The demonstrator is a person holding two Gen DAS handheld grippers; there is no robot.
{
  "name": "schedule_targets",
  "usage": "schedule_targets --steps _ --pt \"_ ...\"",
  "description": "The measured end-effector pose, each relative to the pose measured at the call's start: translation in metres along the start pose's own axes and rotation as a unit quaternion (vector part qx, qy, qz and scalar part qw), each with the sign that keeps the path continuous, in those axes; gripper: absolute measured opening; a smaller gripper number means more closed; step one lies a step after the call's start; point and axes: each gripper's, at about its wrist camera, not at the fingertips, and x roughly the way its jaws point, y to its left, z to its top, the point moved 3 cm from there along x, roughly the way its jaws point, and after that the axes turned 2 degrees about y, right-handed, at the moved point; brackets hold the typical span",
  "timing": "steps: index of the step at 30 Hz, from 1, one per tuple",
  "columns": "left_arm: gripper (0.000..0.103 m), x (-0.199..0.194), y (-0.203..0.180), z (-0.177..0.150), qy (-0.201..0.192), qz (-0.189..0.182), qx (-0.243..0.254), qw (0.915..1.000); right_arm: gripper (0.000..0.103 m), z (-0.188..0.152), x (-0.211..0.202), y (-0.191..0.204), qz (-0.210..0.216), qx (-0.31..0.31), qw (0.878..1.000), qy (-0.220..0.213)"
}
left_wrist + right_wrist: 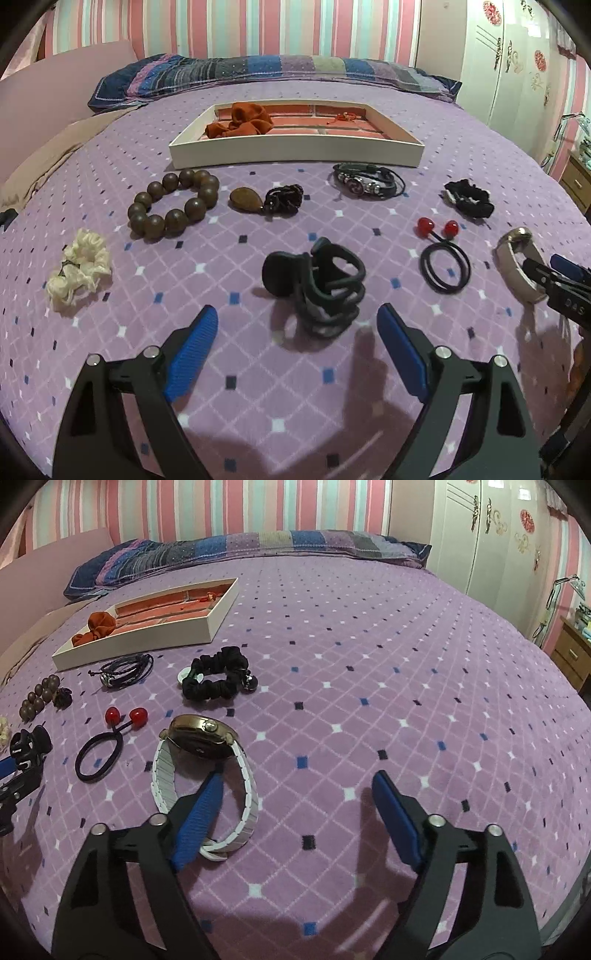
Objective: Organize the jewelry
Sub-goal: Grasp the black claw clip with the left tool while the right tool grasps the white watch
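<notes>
My left claw (297, 325) stands wide open with nothing in it, angled down at the black hair clip (316, 284), which lies on the purple bedspread (258, 387) just ahead of the blue pads and roughly centred between them; my right claw (295, 805) is also open and holds nothing, though its left pad (201, 812) sits inside the loop of the wristwatch (201, 738) while the other pad is over bare cloth well to the side, so the near run of the white strap (251, 794) lies between the jaws.

The tray (295, 151) waits at the far side, beyond the row of loose pieces, with an orange scrunchie (240, 120) and a small red string bracelet (345, 118) already in it.

I judge the clip light, stiff and a little slick, with open ribs that a pad could slip through; I would close across its broad body rather than its lever end; the soft bedding will give under any downward push.

The watch looks heavier at the gold case, and the glass is the fragile part; the linked strap is flexible and will sag, so I would take the strap close to the case rather than at its far bend; held there it should swing less on the way to the tray.
</notes>
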Motion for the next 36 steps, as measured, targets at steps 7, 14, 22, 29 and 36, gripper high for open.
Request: schedule_targets --steps 7,14,22,29,36 --pt "0.086 0.008 0.004 0.007 -0.004 0.004 -0.002 1.0000 0.070 0.000 0.004 0.001 0.007 0.006 1.000 0.006" --pt "0.086 0.008 0.007 0.008 -0.007 -0.001 -0.007 0.9999 0.063 -0.001 0.005 0.002 0.016 0.011 1.000 0.009" --pt "0.085 0.009 0.012 0.010 -0.006 -0.020 -0.009 0.9997 0.046 0.002 0.009 0.008 0.027 0.015 0.999 0.016" --pt "0.073 0.008 0.015 0.012 -0.006 -0.035 -0.008 0.9993 0.032 0.004 0.012 0.011 0.037 0.018 0.999 0.021" --pt "0.055 0.007 0.005 0.011 -0.007 -0.049 0.011 0.9987 0.030 0.004 0.013 0.013 0.046 0.015 0.999 0.022"
